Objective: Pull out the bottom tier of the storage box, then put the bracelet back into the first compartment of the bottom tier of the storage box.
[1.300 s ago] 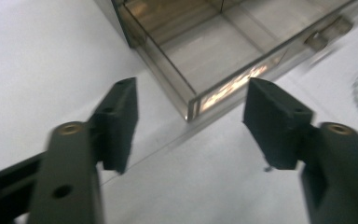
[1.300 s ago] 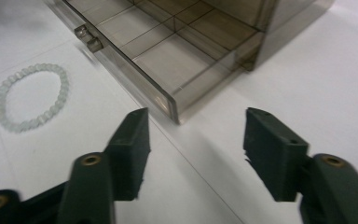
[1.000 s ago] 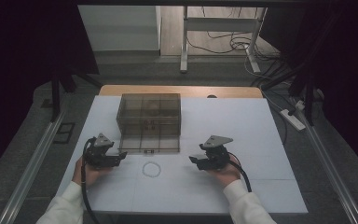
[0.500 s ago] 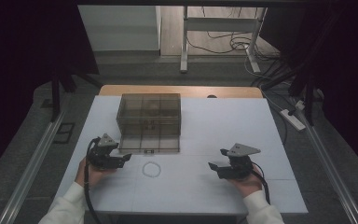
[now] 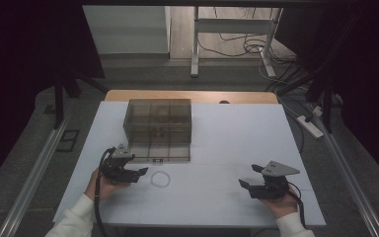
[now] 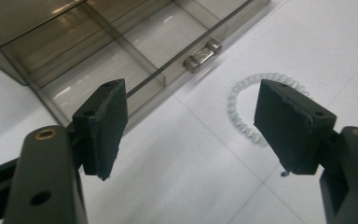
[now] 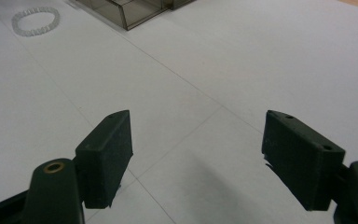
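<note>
A clear beaded bracelet (image 5: 160, 178) lies flat on the white table (image 5: 237, 138), just in front of a smoky see-through drawer box (image 5: 158, 118). The box's bottom drawer (image 6: 121, 56), with a small metal handle (image 6: 203, 56), sticks out toward me. My left gripper (image 5: 140, 173) is open just left of the bracelet (image 6: 242, 109), with nothing between its pads. My right gripper (image 5: 244, 183) is far to the right near the front edge. Its jaws have just been opening and stand open over bare table. The right gripper view shows the bracelet (image 7: 35, 21) far off.
The table's front edge runs close under both hands. Beyond its wooden far edge (image 5: 192, 95) are a desk frame (image 5: 232, 29), cables on the floor and a power strip (image 5: 310, 126) at the right. Metal rails flank the table.
My right hand has moved to the right and toward the front edge, away from the bracelet. The left hand has edged slightly toward the bracelet. The bracelet and the box have not moved.
</note>
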Tool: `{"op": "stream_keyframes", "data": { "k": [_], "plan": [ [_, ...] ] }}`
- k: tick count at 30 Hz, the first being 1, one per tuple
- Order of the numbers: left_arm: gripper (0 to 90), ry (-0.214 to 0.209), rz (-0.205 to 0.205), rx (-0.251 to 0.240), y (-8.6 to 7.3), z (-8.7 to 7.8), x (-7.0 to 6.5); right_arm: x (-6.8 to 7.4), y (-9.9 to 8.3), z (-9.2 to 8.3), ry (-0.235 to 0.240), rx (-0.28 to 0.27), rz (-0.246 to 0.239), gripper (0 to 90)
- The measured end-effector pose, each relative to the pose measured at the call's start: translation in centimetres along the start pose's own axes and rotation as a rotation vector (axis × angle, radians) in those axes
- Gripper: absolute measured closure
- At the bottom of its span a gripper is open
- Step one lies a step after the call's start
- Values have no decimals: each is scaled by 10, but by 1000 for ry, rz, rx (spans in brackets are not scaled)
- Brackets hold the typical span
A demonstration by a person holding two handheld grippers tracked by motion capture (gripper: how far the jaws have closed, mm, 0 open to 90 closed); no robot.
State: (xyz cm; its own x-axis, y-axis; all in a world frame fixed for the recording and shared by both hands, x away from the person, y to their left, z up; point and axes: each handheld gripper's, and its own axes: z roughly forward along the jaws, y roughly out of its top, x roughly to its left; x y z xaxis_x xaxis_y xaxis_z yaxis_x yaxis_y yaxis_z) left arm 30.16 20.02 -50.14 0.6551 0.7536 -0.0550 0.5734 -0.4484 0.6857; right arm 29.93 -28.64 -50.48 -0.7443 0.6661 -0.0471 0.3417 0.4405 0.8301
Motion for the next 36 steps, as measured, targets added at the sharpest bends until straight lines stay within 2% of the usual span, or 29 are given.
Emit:
{"op": "stream_keyframes", "data": {
  "k": [1, 6, 10, 27, 36],
  "plan": [
    [262, -20, 4, 9, 1, 1, -2, -1, -1, -1, -4, -4, 6, 241],
    [256, -45, 25, 33, 4, 4, -9, -2, 0, 1, -2, -5, 11, 241],
    [252, -63, 65, 58, 6, 5, -17, -2, -1, 3, -2, 10, 9, 241],
    [270, -86, 50, 93, 12, 16, -25, -2, -1, 6, -6, 21, 6, 243],
    [312, -94, 79, 148, 13, 27, -27, -2, -1, 7, -10, 26, 2, 242]
  ]
}}
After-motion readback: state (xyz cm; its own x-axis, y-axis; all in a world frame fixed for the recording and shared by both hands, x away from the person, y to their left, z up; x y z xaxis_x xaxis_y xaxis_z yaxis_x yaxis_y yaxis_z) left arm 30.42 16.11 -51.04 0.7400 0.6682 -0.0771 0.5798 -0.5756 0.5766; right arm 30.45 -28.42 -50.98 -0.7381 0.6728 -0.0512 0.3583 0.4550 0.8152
